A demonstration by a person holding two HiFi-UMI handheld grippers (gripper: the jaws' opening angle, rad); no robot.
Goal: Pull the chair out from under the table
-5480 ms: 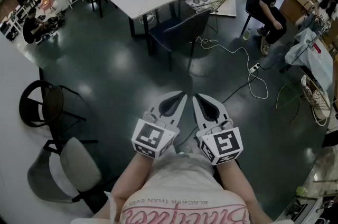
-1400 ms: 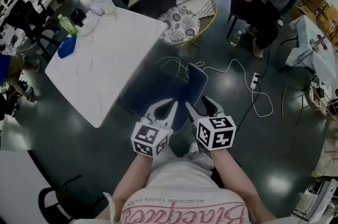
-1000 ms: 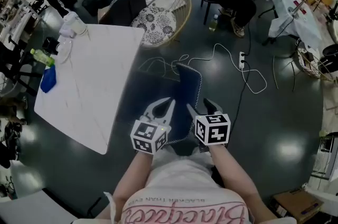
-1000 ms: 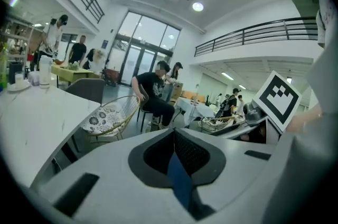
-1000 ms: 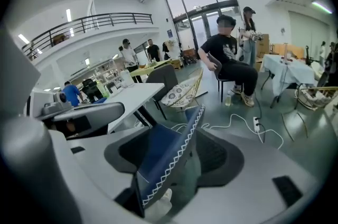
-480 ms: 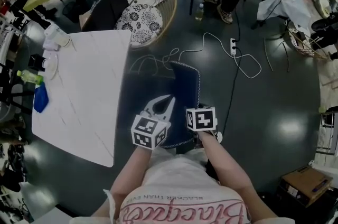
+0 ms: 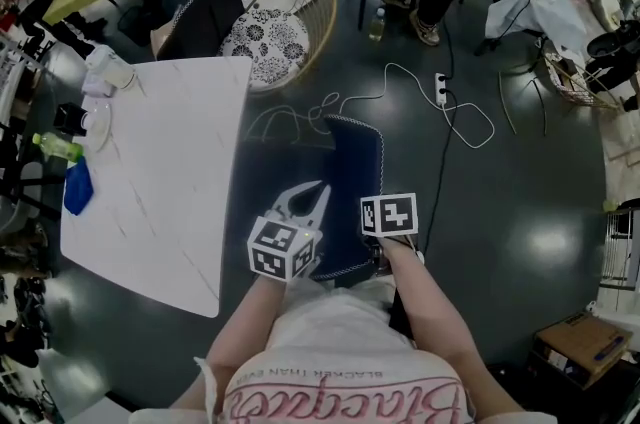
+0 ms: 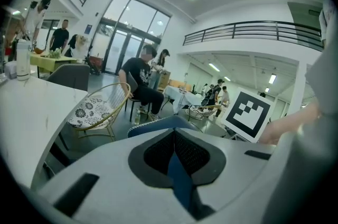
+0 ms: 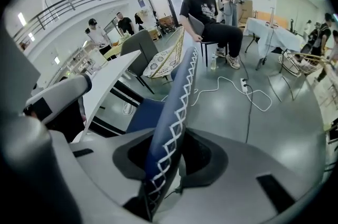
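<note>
**Chair pull: grip taken, pull not yet made**

Right gripper (image 9: 171, 157): jaws have just been closing and now clamp the chair backrest (image 7: 355, 182) at its top edge.
Left gripper (image 7: 316, 192): jaws together, empty, tabletop (image 7: 160, 172) side of backrest.
Seat against tabletop edge.
Bare floor behind jaws; white cable (image 7: 440, 107) beyond.

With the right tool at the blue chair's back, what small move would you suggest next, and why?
Probably draw the right tool straight back toward the person, away from the white table. Its jaws have just been closing and now pinch the chair by its backrest's stitched top edge, and its seat sits close to the table.
</note>
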